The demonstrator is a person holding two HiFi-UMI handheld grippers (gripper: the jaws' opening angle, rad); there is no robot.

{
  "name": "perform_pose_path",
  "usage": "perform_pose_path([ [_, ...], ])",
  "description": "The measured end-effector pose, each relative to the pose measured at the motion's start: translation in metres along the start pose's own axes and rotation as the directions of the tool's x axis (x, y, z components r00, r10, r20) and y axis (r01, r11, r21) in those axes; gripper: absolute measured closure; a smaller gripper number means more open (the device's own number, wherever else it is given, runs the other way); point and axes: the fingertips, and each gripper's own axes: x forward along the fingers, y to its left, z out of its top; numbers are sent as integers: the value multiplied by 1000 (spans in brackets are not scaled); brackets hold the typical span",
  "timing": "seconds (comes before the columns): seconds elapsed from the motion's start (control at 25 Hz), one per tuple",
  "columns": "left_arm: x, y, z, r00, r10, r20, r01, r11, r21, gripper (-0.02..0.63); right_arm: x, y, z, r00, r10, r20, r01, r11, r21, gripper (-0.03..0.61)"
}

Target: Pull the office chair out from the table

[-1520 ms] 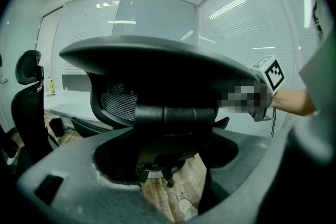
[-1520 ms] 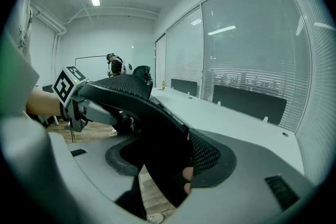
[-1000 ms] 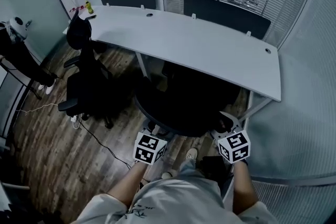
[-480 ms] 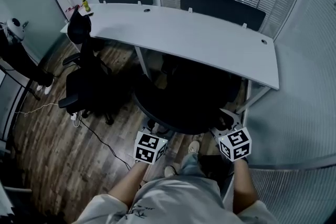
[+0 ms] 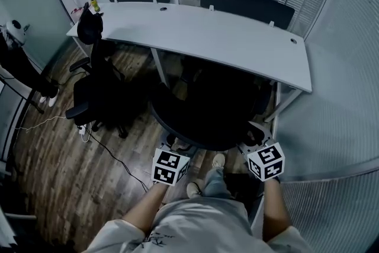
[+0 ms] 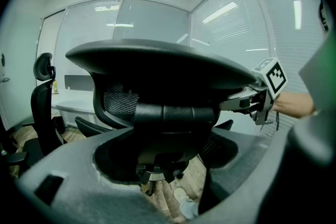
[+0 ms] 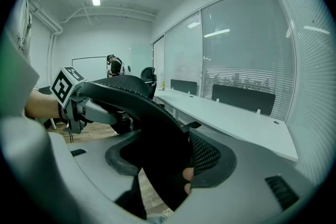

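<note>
Both tongs are clamped on the curved top rim of the black mesh-backed office chair (image 5: 204,118), the left gripper (image 5: 173,148) and right gripper (image 5: 251,138) at opposite ends. The chair's front sits tucked under the long white table (image 5: 237,44).

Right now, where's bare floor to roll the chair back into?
Bare wooden floor lies back-left, between the second chair and the left gripper, crossed by a cable. Crowded: the person's feet sit right behind the office chair; the glass wall hems the right.
</note>
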Motion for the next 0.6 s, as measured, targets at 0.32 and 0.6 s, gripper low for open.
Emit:
perform_pose_path([
  [0.32,-18,-19,-11,1000,1,9,-1,1000,0,282,-22,13,-12,1000,-10,1,10,1000,3,364],
  [0.6,-27,-29,-15,1000,-3,0,3,1000,4,282,-33,19,-15,1000,-21,4,21,1000,4,364],
])
